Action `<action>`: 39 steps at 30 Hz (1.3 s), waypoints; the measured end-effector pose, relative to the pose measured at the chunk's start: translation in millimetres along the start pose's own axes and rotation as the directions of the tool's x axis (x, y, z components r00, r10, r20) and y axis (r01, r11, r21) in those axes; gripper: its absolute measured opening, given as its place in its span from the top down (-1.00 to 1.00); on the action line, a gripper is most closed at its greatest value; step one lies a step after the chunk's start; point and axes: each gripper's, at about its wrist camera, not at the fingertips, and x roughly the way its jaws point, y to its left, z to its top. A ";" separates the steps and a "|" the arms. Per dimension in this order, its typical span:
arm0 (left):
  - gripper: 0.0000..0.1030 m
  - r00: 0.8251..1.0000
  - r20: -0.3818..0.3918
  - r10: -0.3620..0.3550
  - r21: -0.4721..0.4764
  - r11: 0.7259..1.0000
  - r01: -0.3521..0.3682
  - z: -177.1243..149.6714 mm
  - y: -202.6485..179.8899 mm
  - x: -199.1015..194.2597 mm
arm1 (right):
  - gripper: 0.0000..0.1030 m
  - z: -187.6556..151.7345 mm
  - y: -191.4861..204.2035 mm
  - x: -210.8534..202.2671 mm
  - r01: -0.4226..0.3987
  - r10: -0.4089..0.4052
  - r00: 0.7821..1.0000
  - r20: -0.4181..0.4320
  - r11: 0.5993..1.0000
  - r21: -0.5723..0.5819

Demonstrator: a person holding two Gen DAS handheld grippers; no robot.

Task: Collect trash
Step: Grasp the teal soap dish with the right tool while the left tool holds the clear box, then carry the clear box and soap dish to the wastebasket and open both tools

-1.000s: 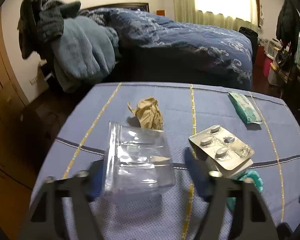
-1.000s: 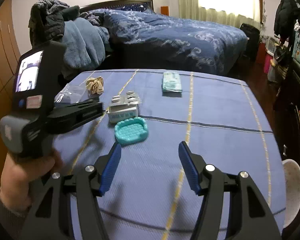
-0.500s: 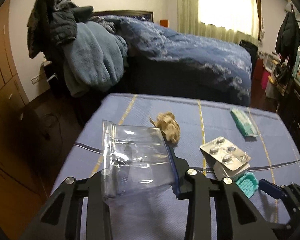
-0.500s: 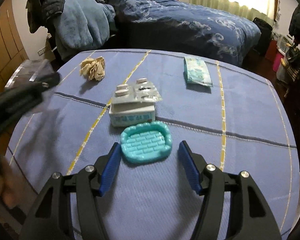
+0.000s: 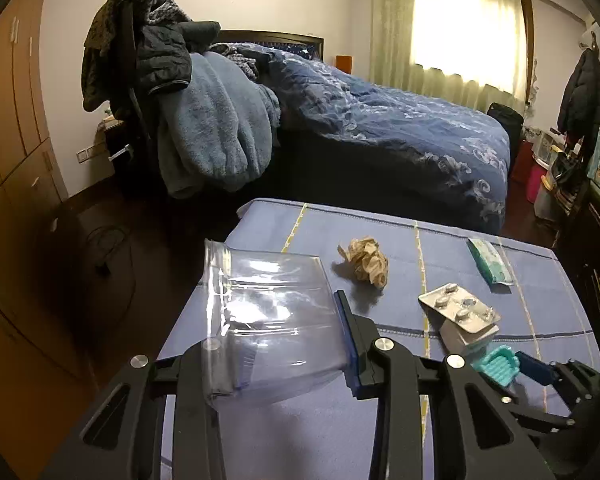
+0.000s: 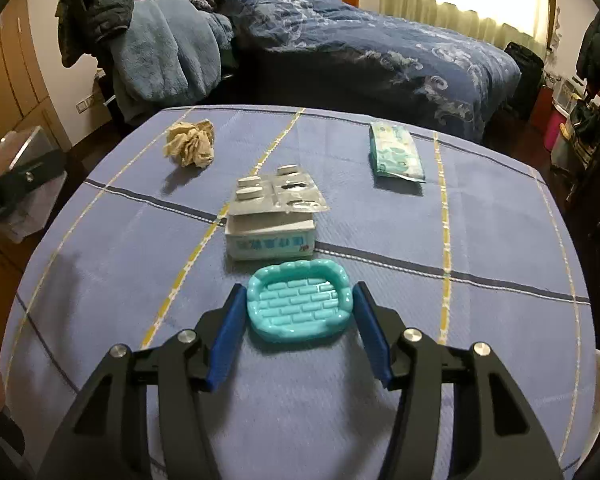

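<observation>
My left gripper is shut on a clear zip bag and holds it above the left edge of the blue-clothed table. My right gripper is open, its blue pads on either side of a teal soap dish without clearly touching it; the dish also shows in the left wrist view. A crumpled brown paper ball lies at the far left. A silver blister pack rests on a white medicine box. A green tissue pack lies at the far right.
A bed with a blue quilt stands beyond the table. A chair piled with blue and dark clothes is at the far left. Wooden wardrobes line the left wall. Bags and boxes crowd the right side.
My left gripper has risen and drawn back to the left with the bag. My right gripper has moved forward until its pads flank the teal soap dish.
</observation>
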 end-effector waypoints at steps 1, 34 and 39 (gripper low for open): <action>0.31 1.000 -0.003 -0.004 0.001 1.000 0.004 -1.4 -0.4 -1.3 | -0.06 -1.6 0.2 -3.3 0.002 -0.002 1.000 0.004 1.000 -0.001; 0.30 0.998 -0.006 -0.068 0.136 0.988 0.068 -47.0 -72.0 -73.2 | -0.07 -80.9 -58.5 -109.0 0.022 -0.039 0.993 0.115 0.990 0.140; 0.29 0.996 0.002 -0.092 0.170 0.981 0.090 -49.9 -93.8 -83.6 | -0.07 -92.2 -71.2 -124.3 0.024 -0.048 0.989 0.139 0.985 0.169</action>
